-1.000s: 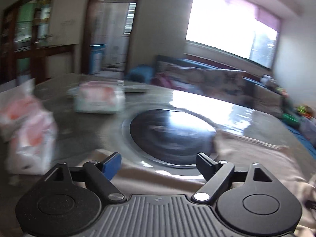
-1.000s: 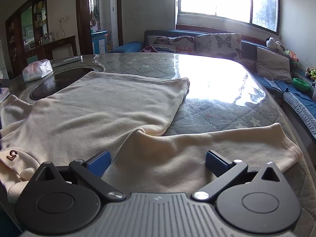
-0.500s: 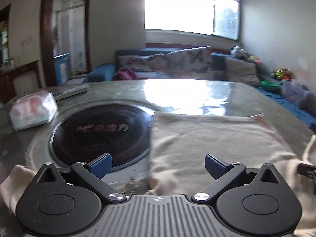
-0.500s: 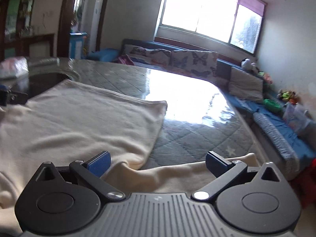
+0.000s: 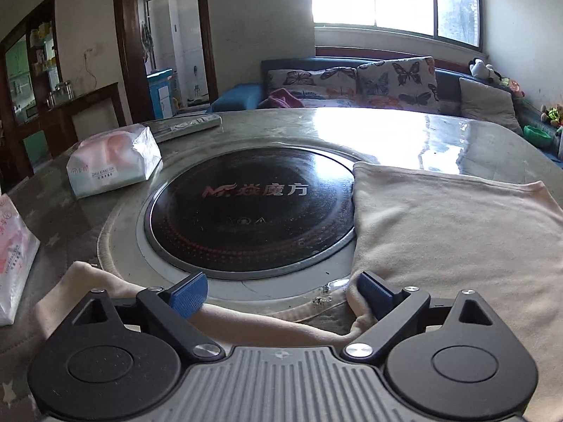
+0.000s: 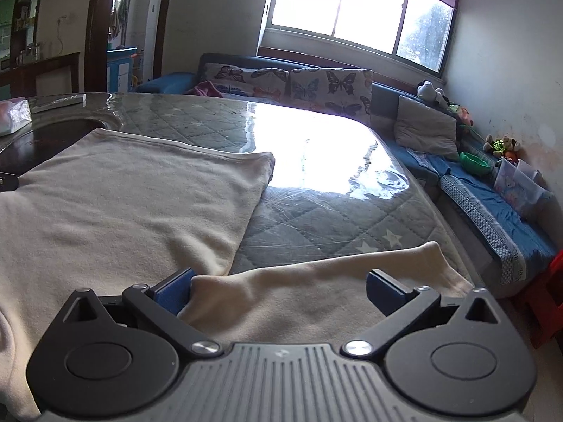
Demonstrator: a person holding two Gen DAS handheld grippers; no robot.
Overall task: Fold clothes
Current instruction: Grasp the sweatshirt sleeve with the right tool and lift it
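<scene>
A cream long-sleeved top lies flat on the table, its body (image 5: 457,239) to the right in the left wrist view and spread across the left in the right wrist view (image 6: 123,204). My left gripper (image 5: 281,293) is open, low over the left sleeve (image 5: 246,320), with its blue pads on either side of the cloth. My right gripper (image 6: 279,290) is open, low over the right sleeve (image 6: 316,292), which runs out to the right towards the table edge. Neither gripper holds cloth.
A round black induction hob (image 5: 250,207) is set into the table left of the top. Two tissue packs (image 5: 112,165) (image 5: 14,256) and a remote control (image 5: 190,126) lie at the left. A sofa with butterfly cushions (image 6: 299,84) runs behind and right of the table.
The left gripper has swung right and then settled low over the left sleeve. The right gripper has moved down and closer to the right sleeve. Both stay open.
</scene>
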